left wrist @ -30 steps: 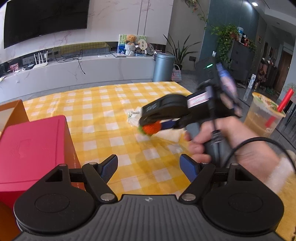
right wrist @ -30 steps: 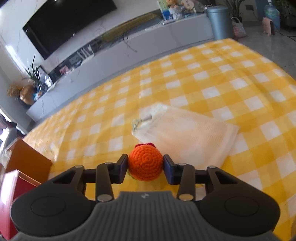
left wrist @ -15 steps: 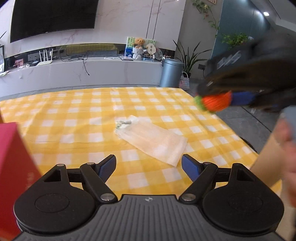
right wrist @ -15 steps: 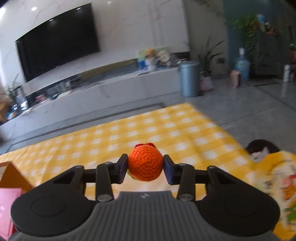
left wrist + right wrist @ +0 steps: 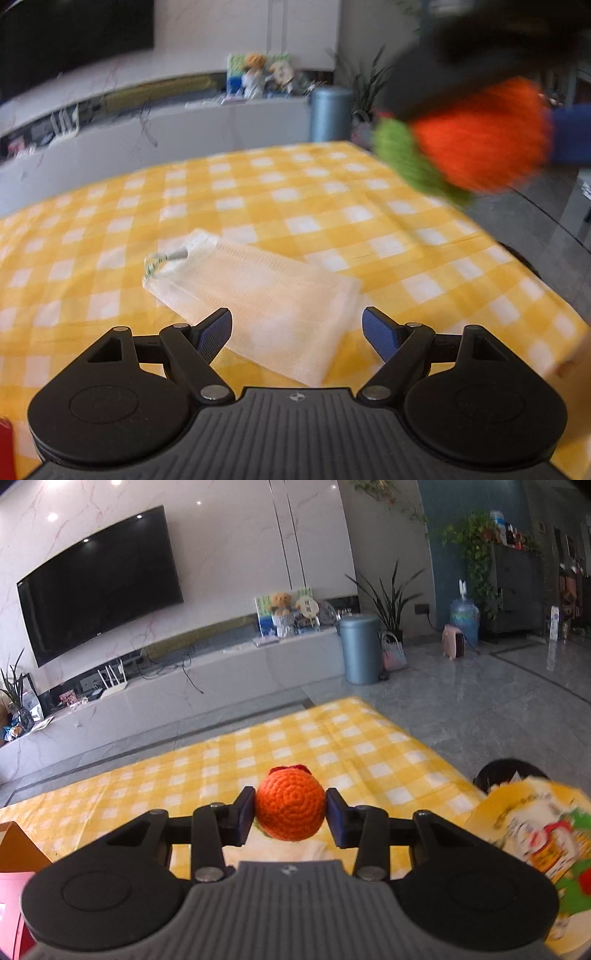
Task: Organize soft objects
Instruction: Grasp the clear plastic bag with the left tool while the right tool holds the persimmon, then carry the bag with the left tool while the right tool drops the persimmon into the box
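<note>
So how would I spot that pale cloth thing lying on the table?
Find the table with the yellow-and-white checked tablecloth. Near its middle, just ahead of the open left gripper, a flat white mesh pouch lies on the cloth. It is see-through, with a small drawstring at one corner, unlike the round orange crocheted toy held up in the right gripper.

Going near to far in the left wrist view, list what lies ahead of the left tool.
Left tool, open → white mesh pouch lying flat on the yellow checked tablecloth → grey bin on the floor beyond the table → soft toys on the long shelf.
</note>
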`<move>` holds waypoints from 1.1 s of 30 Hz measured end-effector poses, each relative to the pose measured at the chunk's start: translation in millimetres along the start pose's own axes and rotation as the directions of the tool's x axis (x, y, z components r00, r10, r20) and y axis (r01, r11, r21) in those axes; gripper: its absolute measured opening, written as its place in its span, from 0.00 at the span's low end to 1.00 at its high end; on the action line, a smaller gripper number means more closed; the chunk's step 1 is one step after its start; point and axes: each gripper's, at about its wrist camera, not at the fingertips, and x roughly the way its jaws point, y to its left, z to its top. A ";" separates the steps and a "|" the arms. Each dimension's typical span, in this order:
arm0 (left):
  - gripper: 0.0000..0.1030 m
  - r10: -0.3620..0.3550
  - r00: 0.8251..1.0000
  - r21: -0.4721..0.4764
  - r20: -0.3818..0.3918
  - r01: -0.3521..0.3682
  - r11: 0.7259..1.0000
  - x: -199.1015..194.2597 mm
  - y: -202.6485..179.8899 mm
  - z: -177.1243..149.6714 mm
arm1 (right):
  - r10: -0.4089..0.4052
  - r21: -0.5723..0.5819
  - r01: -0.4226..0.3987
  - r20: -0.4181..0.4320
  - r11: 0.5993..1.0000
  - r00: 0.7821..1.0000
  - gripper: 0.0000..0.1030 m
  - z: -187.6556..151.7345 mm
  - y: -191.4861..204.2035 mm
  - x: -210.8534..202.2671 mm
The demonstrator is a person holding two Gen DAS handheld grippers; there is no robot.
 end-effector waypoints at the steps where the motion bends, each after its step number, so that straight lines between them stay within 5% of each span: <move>1: 0.92 0.004 1.000 -0.028 -0.012 -0.004 1.000 5.6 4.0 0.5 | -0.003 0.004 0.003 -0.010 1.000 1.000 0.39 -1.1 -0.4 2.2; 9: 0.97 0.031 0.998 0.014 0.053 -0.032 0.999 12.3 11.8 -5.3 | 0.002 0.099 0.002 -0.045 0.995 0.999 0.39 2.4 -3.0 8.7; 11: 0.92 0.030 0.998 0.036 0.047 -0.031 0.999 11.1 11.1 -6.0 | -0.024 0.079 0.027 -0.046 0.997 0.999 0.39 1.3 0.1 9.6; 16: 0.10 0.073 0.995 0.031 0.061 -0.075 0.997 -3.4 22.4 -12.1 | -0.075 0.036 0.078 -0.070 0.996 0.995 0.39 -1.7 3.8 15.5; 20: 0.06 0.059 0.997 0.037 0.042 -0.060 0.997 -12.4 33.9 -15.9 | -0.076 0.020 0.077 -0.078 0.997 0.994 0.39 -3.0 8.6 17.9; 24: 0.05 0.120 0.993 -0.001 -0.009 -0.120 0.993 -23.1 40.0 -13.7 | -0.077 0.004 0.078 -0.080 0.997 0.994 0.39 -3.0 13.3 20.0; 33: 0.04 0.082 0.995 -0.061 0.048 -0.079 0.995 -67.8 52.9 -9.6 | -0.103 -0.002 0.103 -0.087 0.995 0.991 0.39 -3.5 14.5 19.3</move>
